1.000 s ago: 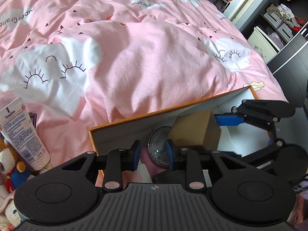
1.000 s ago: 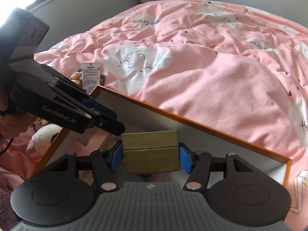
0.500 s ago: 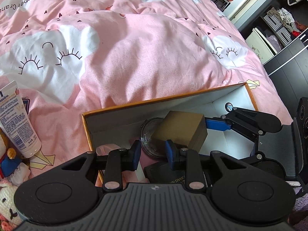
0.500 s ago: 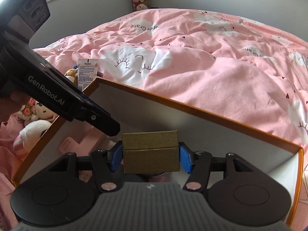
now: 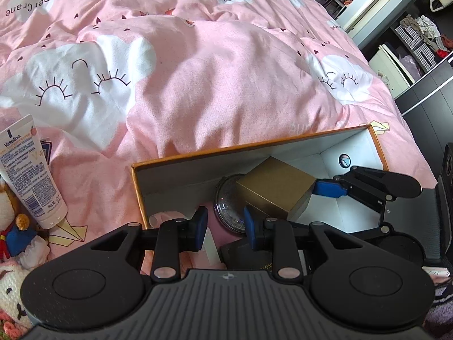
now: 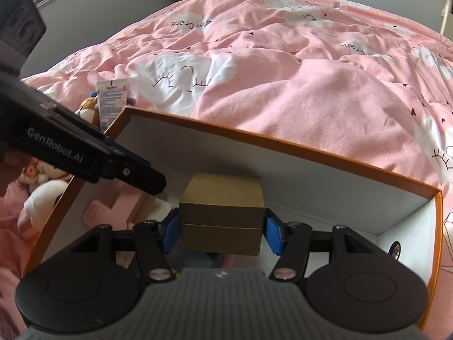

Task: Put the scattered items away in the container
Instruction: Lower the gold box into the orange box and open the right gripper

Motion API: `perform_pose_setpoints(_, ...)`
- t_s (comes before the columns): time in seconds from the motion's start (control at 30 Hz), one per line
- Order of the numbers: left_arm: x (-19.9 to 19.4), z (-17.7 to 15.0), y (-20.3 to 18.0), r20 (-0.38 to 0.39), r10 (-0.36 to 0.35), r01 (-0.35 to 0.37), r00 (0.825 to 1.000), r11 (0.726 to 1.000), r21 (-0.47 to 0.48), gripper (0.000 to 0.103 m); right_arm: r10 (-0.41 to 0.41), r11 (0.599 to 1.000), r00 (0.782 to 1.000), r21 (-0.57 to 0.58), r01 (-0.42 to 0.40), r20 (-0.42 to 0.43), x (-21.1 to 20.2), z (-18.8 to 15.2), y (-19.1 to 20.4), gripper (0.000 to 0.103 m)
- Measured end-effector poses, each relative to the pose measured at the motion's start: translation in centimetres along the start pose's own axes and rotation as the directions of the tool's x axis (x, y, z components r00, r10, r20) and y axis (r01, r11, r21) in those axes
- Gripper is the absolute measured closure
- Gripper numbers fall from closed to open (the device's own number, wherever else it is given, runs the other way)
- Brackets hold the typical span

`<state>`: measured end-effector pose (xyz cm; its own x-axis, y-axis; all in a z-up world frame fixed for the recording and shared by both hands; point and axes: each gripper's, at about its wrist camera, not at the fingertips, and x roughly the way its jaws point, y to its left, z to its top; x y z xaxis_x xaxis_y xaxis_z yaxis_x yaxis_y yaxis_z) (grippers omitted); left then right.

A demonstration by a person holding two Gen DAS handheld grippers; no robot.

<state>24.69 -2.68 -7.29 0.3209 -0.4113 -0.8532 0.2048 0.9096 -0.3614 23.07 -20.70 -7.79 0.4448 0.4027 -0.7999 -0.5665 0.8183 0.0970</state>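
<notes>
Container: orange-rimmed cardboard box with white inner walls, resting on the pink cloud-print duvet. Right gripper holds a gold-brown box inside the container, blue pads pressed on its two side faces; in the left wrist view the gold-brown box sits tilted, over a round glittery disc. Whether its base touches the floor of the container cannot be told. Left gripper hangs over the near edge of the container, jaws partly apart with nothing gripped; the disc and a pink item lie below the gap. A dark flat box lies at the near side, partly hidden by the left gripper. Outside the container, left of it: a Vaseline tube on the duvet, plush toys just beside the tube.
</notes>
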Motion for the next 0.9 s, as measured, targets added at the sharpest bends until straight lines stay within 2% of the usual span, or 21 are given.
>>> perform_pose_setpoints(0.2, -0.2, 0.1, 0.3, 0.011, 0.002, -0.001, 1.000, 1.000, -0.012, 0.072, -0.052, 0.999, 0.999, 0.013, 0.052, 0.000, 1.1, -0.3, 1.7, 0.039)
perform_pose_setpoints(0.3, -0.1, 0.2, 0.5, 0.018, -0.011, 0.012, 1.000, 1.000, -0.014, 0.073, -0.029, 0.999, 1.000, 0.041, 0.030, -0.008, 1.4, -0.4, 1.7, 0.033)
perform_pose_setpoints(0.37, 0.0, 0.3, 0.6, 0.018, -0.023, 0.023, 1.000, 1.000, -0.018, 0.077, -0.003, 0.998, 1.000, 0.067, 0.004, -0.017, 1.4, -0.4, 1.5, 0.029)
perform_pose_setpoints(0.43, 0.3, 0.4, 0.5, 0.015, -0.032, 0.033, 0.999, 0.999, -0.018, 0.082, 0.011, 0.997, 1.000, 0.079, -0.009, -0.023, 1.2, -0.4, 1.4, 0.028)
perform_pose_setpoints(0.57, 0.4, 0.6, 0.3, 0.025, -0.032, 0.032, 0.999, 0.999, -0.003, 0.083, 0.018, 0.996, 1.000, 0.084, -0.017, -0.010, 0.3, -0.4, 0.9, 0.028)
perform_pose_setpoints(0.73, 0.6, 0.7, 0.0, 0.014, -0.053, 0.053, 0.999, 0.999, 0.005, 0.083, 0.052, 0.996, 0.998, 0.068, -0.053, 0.018, -0.5, -0.3, 0.7, 0.037)
perform_pose_setpoints(0.8, 0.8, 0.7, -0.2, 0.009, -0.052, 0.052, 0.999, 0.999, 0.008, 0.083, 0.062, 0.997, 0.998, 0.040, -0.063, 0.028, -0.6, -0.3, 0.8, 0.046)
perform_pose_setpoints(0.83, 0.9, 0.6, -0.2, 0.007, -0.051, 0.051, 0.999, 0.999, 0.009, 0.083, 0.060, 0.998, 0.998, 0.026, -0.061, 0.033, -0.6, -0.3, 0.9, 0.047)
perform_pose_setpoints(0.9, 1.2, 0.6, -0.3, 0.000, -0.058, 0.058, 0.998, 0.998, 0.006, 0.083, 0.049, 0.999, 0.998, -0.008, -0.049, 0.041, -0.5, -0.2, 1.0, 0.057)
